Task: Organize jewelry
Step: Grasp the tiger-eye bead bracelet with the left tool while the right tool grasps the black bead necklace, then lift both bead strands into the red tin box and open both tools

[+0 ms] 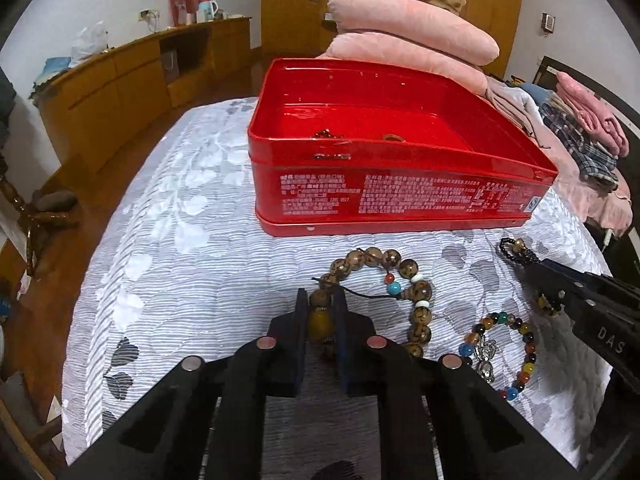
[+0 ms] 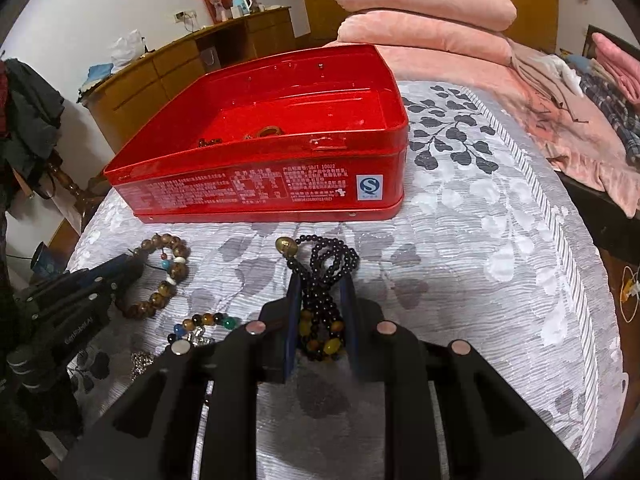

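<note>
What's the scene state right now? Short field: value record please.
surface: white leaf-patterned bedspread
container: red tin, open, lid not visible, small gold-coloured pieces inside
left gripper: shut on brown bead bracelet
right gripper: shut on black bead necklace
loose: multicolour bead bracelet, lying on bedspread
background: pink folded bedding

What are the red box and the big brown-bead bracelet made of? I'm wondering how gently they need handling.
The red box looks like thin painted metal: glossy, with a rolled rim, rivets and printed text. The brown-bead bracelet seems to be mottled seed or wood beads, semi-gloss, with a translucent amber-like bead sitting between the left gripper fingers; that one could be resin or stone.
</note>
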